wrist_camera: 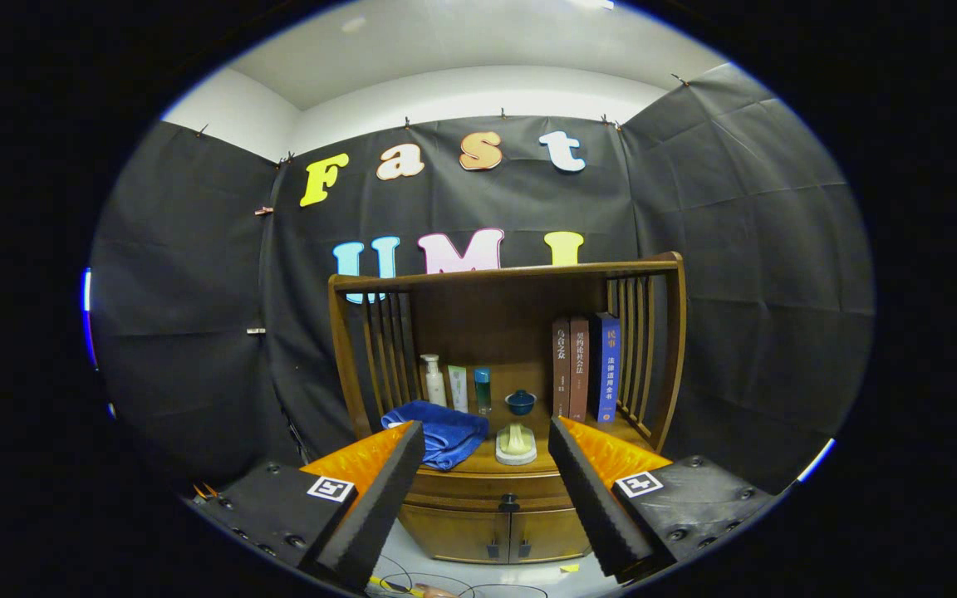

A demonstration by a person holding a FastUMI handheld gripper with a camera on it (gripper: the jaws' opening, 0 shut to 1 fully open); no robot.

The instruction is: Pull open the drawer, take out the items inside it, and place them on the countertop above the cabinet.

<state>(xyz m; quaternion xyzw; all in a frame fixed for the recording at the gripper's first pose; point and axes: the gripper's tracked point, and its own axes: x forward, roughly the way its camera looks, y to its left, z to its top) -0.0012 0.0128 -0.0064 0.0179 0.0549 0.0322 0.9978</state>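
Observation:
A wooden cabinet (478,531) with a slatted shelf frame stands ahead of me against the booth wall. Its drawer (487,492) sits shut under the countertop (478,467), with a small dark knob (509,502) at its middle. On the countertop lie a folded blue towel (441,432) and a pale soap dish (517,444). My gripper (487,440) hangs open a fair way in front of the cabinet, its fingers framing the drawer knob and the dish, touching nothing.
At the back of the countertop stand a white pump bottle (434,380), a tube (458,388), a teal bottle (483,389) and a small blue lidded pot (520,402). Three books (585,368) lean at the right. Two lower doors (512,536) sit below; cables (429,585) lie on the floor.

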